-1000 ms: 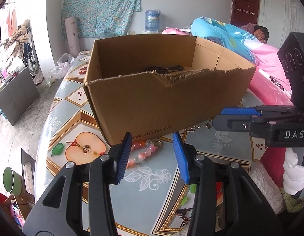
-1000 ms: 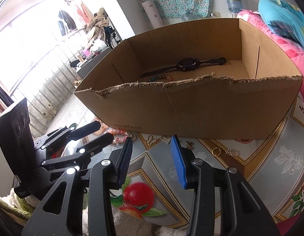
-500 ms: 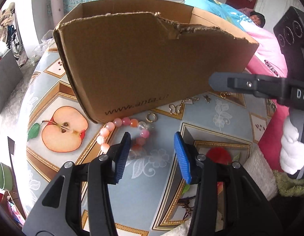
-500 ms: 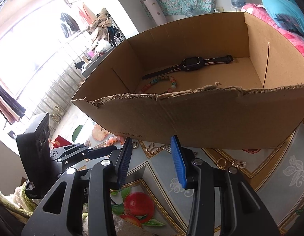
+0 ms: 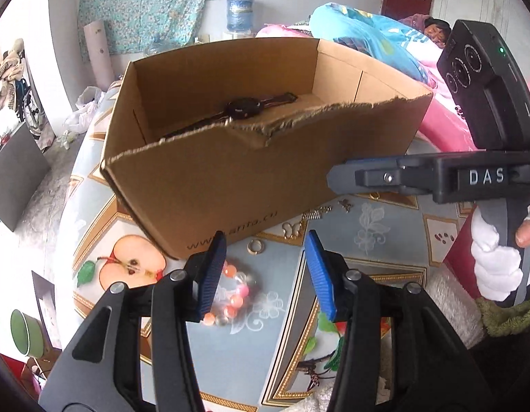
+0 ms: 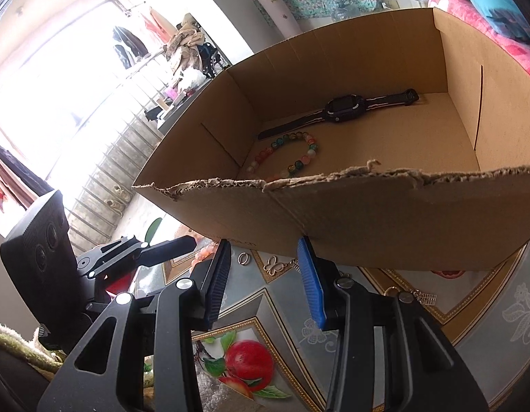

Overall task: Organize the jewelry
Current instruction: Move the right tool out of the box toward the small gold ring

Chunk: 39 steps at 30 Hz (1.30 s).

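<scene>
A pink and clear bead bracelet (image 5: 230,292) lies on the patterned tablecloth (image 5: 385,237) in front of a brown cardboard box (image 5: 230,178). My left gripper (image 5: 265,237) hangs open just above the bracelet, its left pad covering part of the beads. A gold ring (image 5: 255,246), a butterfly charm (image 5: 292,230) and small chain pieces (image 5: 314,213) lie by the box's foot. Inside the box are a black watch (image 6: 343,106) and a multicoloured bead bracelet (image 6: 292,152). My right gripper (image 6: 264,242) is open and empty, close to the box's near wall (image 6: 385,226).
A gloved hand (image 5: 498,264) holds the right gripper (image 5: 337,176), which reaches in from the right in the left wrist view. More gold pieces (image 6: 390,290) lie on the cloth to the right. A bed with pink and blue bedding (image 5: 367,34) stands behind the box.
The left gripper has drawn back and tilted up; the pink bracelet now lies between its fingers and the box's inside shows again. The right view looks deeper into the box.
</scene>
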{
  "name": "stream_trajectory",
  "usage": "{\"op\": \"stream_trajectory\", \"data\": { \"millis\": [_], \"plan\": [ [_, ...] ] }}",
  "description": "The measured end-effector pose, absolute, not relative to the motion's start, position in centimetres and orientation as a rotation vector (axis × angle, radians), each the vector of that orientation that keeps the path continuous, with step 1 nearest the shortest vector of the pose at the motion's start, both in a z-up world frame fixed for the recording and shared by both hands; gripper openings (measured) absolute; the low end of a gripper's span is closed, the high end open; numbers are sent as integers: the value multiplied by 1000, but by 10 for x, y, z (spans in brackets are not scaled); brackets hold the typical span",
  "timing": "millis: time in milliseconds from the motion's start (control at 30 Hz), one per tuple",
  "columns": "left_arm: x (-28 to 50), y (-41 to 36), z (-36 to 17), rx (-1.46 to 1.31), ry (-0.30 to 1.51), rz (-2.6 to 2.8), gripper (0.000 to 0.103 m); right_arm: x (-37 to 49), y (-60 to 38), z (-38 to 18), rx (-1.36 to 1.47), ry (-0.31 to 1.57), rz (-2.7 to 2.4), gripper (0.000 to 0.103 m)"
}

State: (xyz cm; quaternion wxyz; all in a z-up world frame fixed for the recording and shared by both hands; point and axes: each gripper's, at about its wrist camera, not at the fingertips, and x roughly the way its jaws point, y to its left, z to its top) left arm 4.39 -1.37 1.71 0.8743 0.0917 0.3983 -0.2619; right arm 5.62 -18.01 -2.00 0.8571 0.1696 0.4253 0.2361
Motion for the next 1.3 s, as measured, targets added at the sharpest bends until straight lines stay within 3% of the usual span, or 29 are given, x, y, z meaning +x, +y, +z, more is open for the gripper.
{"op": "stream_trajectory", "data": {
  "millis": [533, 1300],
  "plan": [
    [51, -2, -7, 166, 892, -560, 45, 75, -170, -22, 355, 881, 491, 41],
    [35, 32, -8, 116, 900, -521, 46, 10, -224, -31, 216, 937, 251, 39]
  ]
}}
